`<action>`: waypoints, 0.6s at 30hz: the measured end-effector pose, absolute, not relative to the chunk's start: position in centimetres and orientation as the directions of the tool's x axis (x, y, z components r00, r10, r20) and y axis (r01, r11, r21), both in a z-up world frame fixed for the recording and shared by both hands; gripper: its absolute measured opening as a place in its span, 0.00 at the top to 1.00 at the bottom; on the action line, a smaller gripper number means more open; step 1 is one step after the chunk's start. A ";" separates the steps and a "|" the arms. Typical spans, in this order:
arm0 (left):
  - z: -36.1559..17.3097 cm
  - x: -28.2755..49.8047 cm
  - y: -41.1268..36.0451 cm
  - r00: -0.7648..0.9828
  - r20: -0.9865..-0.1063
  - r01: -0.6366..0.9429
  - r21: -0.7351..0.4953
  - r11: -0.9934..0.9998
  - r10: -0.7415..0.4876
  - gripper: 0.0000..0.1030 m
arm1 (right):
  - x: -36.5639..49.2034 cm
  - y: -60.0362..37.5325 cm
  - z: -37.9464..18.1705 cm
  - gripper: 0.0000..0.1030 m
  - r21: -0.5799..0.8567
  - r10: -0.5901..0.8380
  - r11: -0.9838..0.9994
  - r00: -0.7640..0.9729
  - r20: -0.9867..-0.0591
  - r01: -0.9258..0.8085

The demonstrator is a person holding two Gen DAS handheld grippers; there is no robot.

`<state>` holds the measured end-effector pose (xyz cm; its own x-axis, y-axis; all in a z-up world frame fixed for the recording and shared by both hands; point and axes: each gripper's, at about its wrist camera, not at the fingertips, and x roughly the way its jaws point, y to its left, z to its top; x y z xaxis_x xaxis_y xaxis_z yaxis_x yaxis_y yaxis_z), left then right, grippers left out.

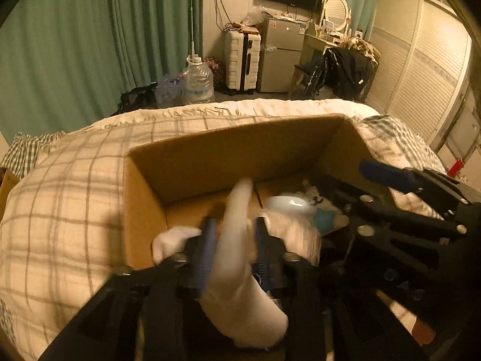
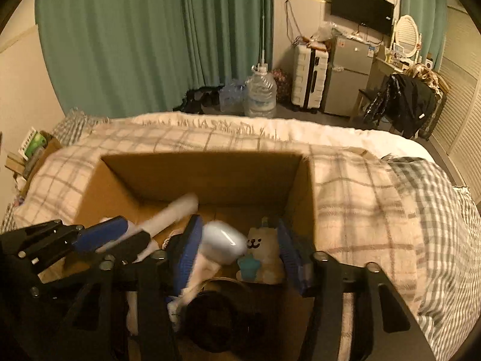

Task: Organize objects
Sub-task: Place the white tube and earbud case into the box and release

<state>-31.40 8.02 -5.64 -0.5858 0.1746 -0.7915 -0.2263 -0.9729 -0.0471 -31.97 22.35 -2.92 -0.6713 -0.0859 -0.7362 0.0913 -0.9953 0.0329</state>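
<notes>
An open cardboard box sits on the plaid bed cover. My left gripper is shut on a white sock and holds it over the box's near left part; the sock also shows in the right wrist view. My right gripper is open inside the box, its blue pads either side of a white hair dryer and a small cat plush. The plush holds a teal star. A dark round object lies below the dryer.
The box rests on a bed with a plaid blanket and a striped pillow. Beyond the bed stand a water jug, a white suitcase, a small fridge, green curtains and a chair with dark clothes.
</notes>
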 end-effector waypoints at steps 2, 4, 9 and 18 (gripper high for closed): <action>-4.6 -30.6 7.4 -0.605 -0.779 -0.202 -0.046 -0.978 0.162 0.31 | -31.0 22.5 -1.7 0.43 0.034 -0.079 -0.996 -0.691 -0.719 0.078; -3.1 -29.3 6.9 -0.636 -0.757 -0.190 -0.031 -0.981 0.147 0.30 | -29.6 22.8 0.1 0.43 0.028 -0.069 -0.997 -0.705 -0.705 0.069; 1.9 -26.4 5.5 -0.687 -0.716 -0.167 -0.008 -0.986 0.122 0.17 | -25.1 23.8 6.5 0.34 -0.008 -0.022 -0.999 -0.756 -0.654 0.035; 12.5 -18.2 3.4 -0.842 -0.525 -0.148 0.001 -0.989 0.126 0.00 | -14.9 24.2 17.6 0.08 -0.036 0.031 -0.999 -0.855 -0.517 -0.015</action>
